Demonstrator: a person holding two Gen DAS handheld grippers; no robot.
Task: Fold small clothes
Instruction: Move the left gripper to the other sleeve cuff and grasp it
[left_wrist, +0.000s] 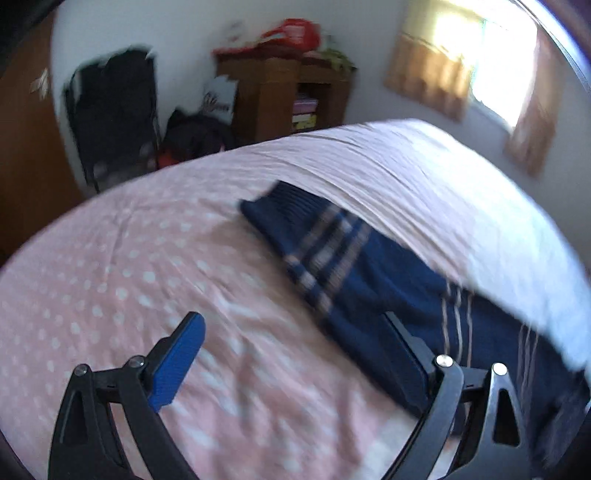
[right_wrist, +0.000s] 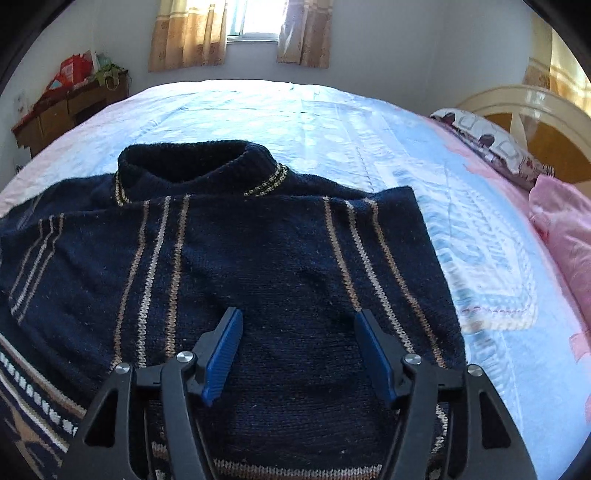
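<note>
The sweater (right_wrist: 236, 266) lies flat on the bed (right_wrist: 332, 122), collar (right_wrist: 192, 162) toward the window (right_wrist: 251, 18), its body running from collar back toward the right gripper (right_wrist: 299, 354). That gripper hangs low over the sweater's middle with its jaws apart and nothing between them; whether the pads brush the knit cannot be told. On the sweater's right the edge is straight, which suggests that sleeve is already folded in, though the fold itself cannot be made out.

The left sleeve (left_wrist: 317, 251) stretches out from the sweater across the pink dotted sheet (left_wrist: 110, 266). The left gripper (left_wrist: 295, 343) sits beside it, jaws wide apart and empty, one finger against the dark knit at the sleeve's root; the blur makes contact uncertain. The sleeve's long axis runs away from this gripper, cuff (left_wrist: 277, 199) farthest. The left hand looks the nearer one for bringing that sleeve in across the sweater.

The hem is cut off under the right gripper, and glare from the window washes out the bed beyond the collar.
</note>
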